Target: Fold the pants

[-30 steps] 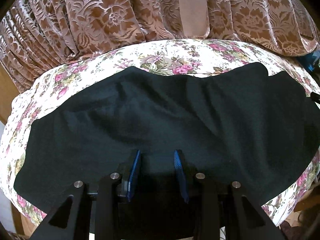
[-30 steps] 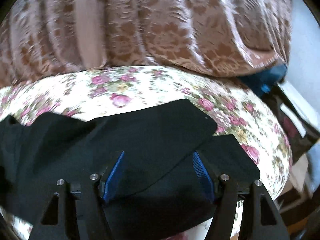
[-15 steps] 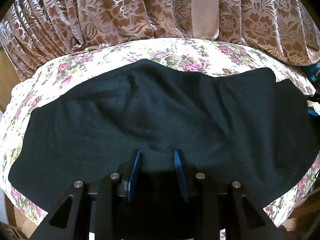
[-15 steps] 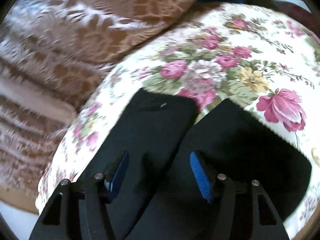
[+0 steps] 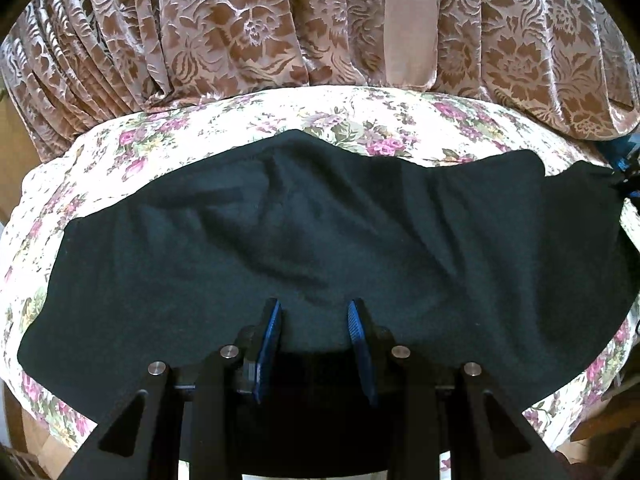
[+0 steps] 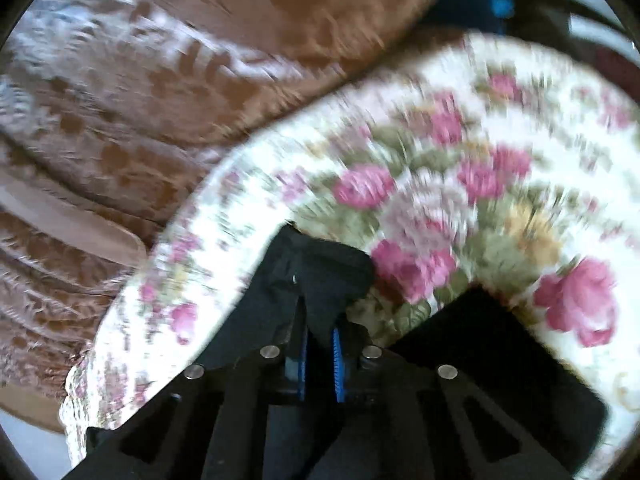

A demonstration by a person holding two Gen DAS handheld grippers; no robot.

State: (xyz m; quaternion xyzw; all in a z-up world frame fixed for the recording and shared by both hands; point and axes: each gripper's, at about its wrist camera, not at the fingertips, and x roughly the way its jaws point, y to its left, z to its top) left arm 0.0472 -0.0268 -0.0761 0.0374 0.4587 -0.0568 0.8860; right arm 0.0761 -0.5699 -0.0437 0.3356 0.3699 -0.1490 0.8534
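Black pants (image 5: pixel 320 248) spread over floral bed (image 5: pixel 208 136), right tongs (image 6: pixel 319 334) now pinched on a leg hem, left tongs (image 5: pixel 314 316) parted over fabric, ready for folding.

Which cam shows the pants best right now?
Left wrist. It takes in the dark pants spread nearly whole over the floral cover, sharp, with the left tool open above them. The right wrist view is blurred and shows only a bunched leg end pinched in the right tool.
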